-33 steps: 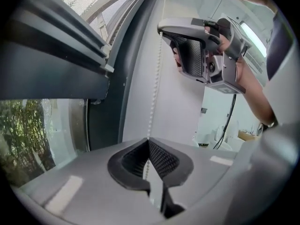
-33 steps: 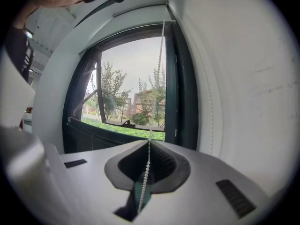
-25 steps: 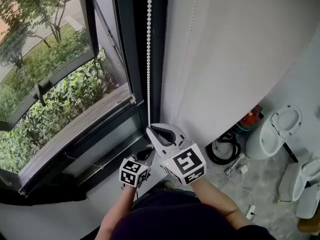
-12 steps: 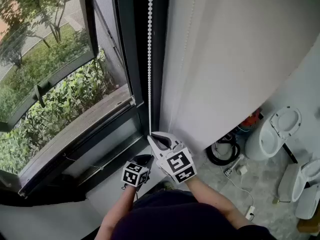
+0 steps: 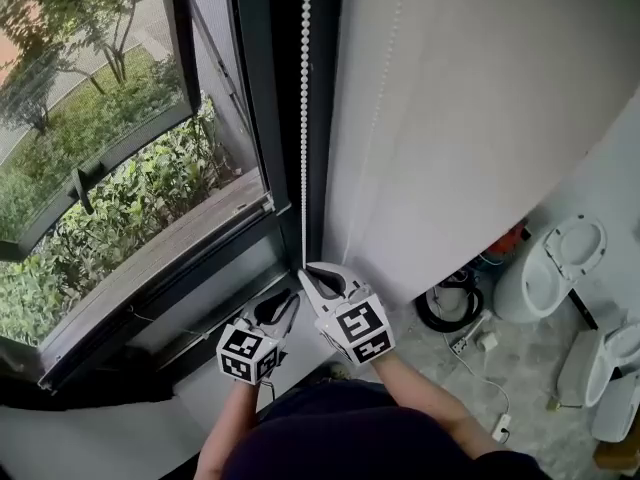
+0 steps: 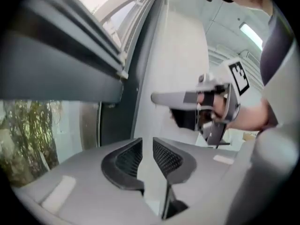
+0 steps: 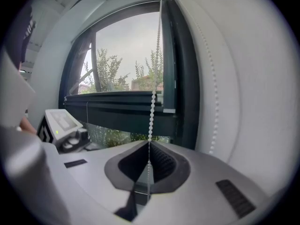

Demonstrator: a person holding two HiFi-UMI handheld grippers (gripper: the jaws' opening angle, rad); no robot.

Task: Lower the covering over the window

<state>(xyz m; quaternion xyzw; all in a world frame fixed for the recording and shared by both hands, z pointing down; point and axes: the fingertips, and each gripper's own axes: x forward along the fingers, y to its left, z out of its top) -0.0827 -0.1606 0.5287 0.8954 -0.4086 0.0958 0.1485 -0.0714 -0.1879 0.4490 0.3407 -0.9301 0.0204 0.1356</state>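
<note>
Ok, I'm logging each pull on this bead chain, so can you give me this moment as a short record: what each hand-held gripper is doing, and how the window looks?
right hand-held gripper: shut on the bead chain, low on the strand, beside the dark window frame
left hand-held gripper: jaws apart, just been opening, nothing between them; beside the right one, off the chain
window glass: uncovered where visible, greenery outside
covering: none seen over the glass

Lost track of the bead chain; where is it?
Head view, centre: the bead chain hangs down the window frame, right of the glass, its bottom pinched in the right tool.
</note>
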